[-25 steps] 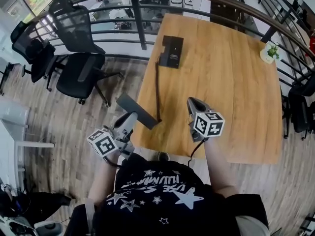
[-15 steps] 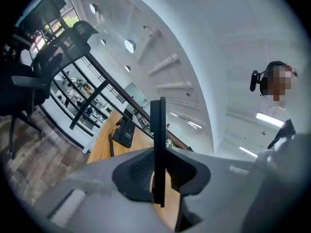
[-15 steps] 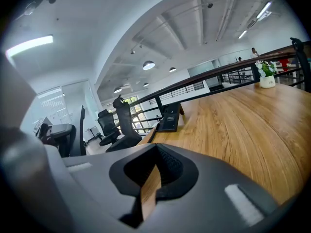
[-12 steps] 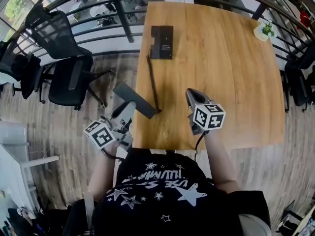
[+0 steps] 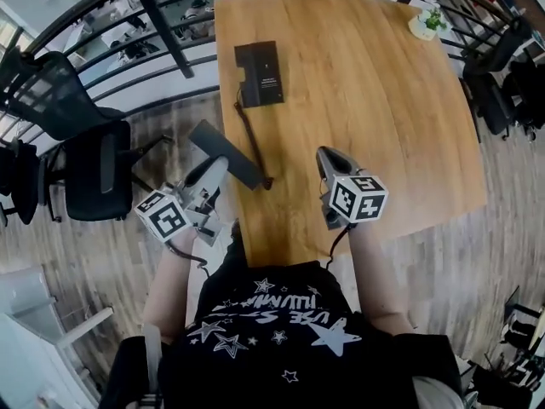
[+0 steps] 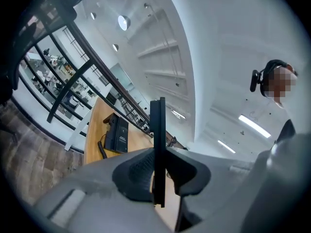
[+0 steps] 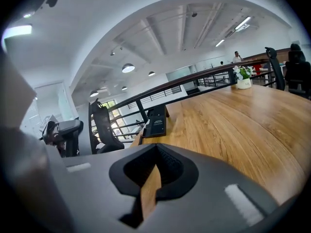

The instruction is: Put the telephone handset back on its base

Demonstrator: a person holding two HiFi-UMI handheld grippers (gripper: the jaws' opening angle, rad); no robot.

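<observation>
While clamped between the nearly closed jaws of the left gripper [image 5: 215, 167], flat black telephone handset [image 5: 223, 152] slanted across the near left edge of the light wooden table [image 5: 375, 100], partly out over the plank floor [image 5: 102, 254]. Same handset [image 6: 157, 130] edge-on in the left gripper view, both pads pressed against its broad faces. Joined at its near right end to a dark coiled cord [image 5: 251, 135] running far along the table's left edge to the black rectangular telephone base [image 5: 260, 73]. Base flat on the wood at the far left, well apart from the handset. Right gripper [image 5: 327, 158] above the near part of the table, right of the handset and clear of it, jaws drawn together with only a sliver of wood showing between them, holding nothing. Small white pot [image 5: 423, 25] with green leaves at the far right corner. Black office chair [image 5: 94, 173] on the floor to the left.
</observation>
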